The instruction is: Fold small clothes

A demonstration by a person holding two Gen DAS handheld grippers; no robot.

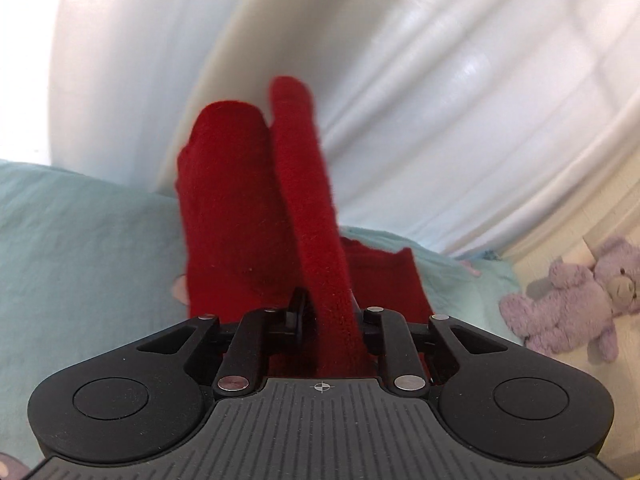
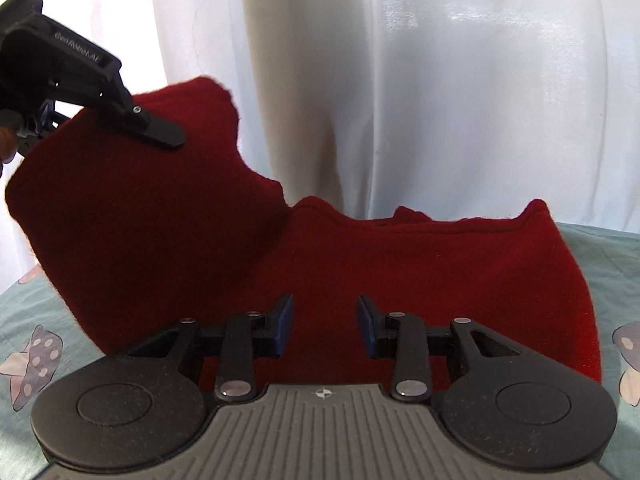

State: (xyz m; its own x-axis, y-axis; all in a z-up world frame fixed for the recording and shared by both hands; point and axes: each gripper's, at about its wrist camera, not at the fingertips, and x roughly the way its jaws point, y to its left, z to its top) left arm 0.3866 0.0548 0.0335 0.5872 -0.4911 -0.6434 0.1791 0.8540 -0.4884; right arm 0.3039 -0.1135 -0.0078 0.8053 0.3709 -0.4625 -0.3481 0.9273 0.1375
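Note:
A small dark red knit garment (image 2: pixel 360 272) lies partly on the pale teal bed sheet (image 2: pixel 600 264). My left gripper (image 1: pixel 326 312) is shut on a fold of the red garment (image 1: pixel 308 200) and holds that side lifted off the sheet. In the right wrist view the left gripper (image 2: pixel 160 132) shows at the upper left, clamped on the raised left part of the cloth. My right gripper (image 2: pixel 325 326) is open, its blue pads (image 2: pixel 285 324) apart just above the garment's near edge, holding nothing.
A white curtain (image 2: pixel 400 80) hangs behind the bed. The sheet (image 1: pixel 80 240) has a butterfly print (image 2: pixel 34 360). A purple teddy bear (image 1: pixel 576 296) lies off the bed's right side in the left wrist view.

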